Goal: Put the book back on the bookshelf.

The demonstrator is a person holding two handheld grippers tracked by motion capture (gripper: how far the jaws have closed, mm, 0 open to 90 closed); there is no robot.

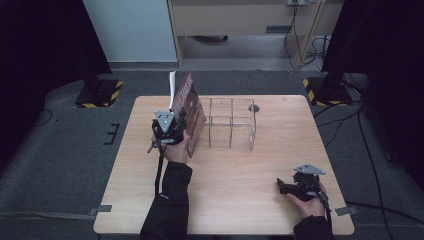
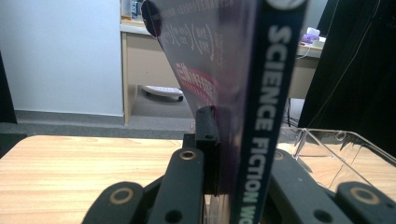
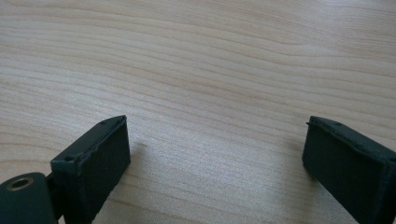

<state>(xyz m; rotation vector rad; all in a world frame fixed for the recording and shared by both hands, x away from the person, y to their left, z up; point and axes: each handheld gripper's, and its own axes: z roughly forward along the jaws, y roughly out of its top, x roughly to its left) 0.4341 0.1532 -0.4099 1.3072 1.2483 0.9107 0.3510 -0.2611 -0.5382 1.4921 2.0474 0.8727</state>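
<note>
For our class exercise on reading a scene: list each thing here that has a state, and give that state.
Book: closed, upright, tilted, gripped near its spine.
Left gripper: shut on the book.
Right gripper: jaws open, holding nothing, low over the table.
Clear divided rack: standing, compartments empty.

From above, the light on my worktop [image 1: 240,170] is even and dim, cool in tone; the floor at both sides sinks into near black. Soft shadows sit close under things. The clear rack [image 1: 231,122] near the far edge catches faint glints. In my left claw [image 2: 219,154] view the book [image 2: 261,116] is so near that its cover smears, though the spine lettering reads; the room behind is bright and soft. In my right claw [image 3: 217,163] view the wood grain is sharp, its pads [image 3: 100,163] slightly blurred, with a pale sheen between them.
</note>
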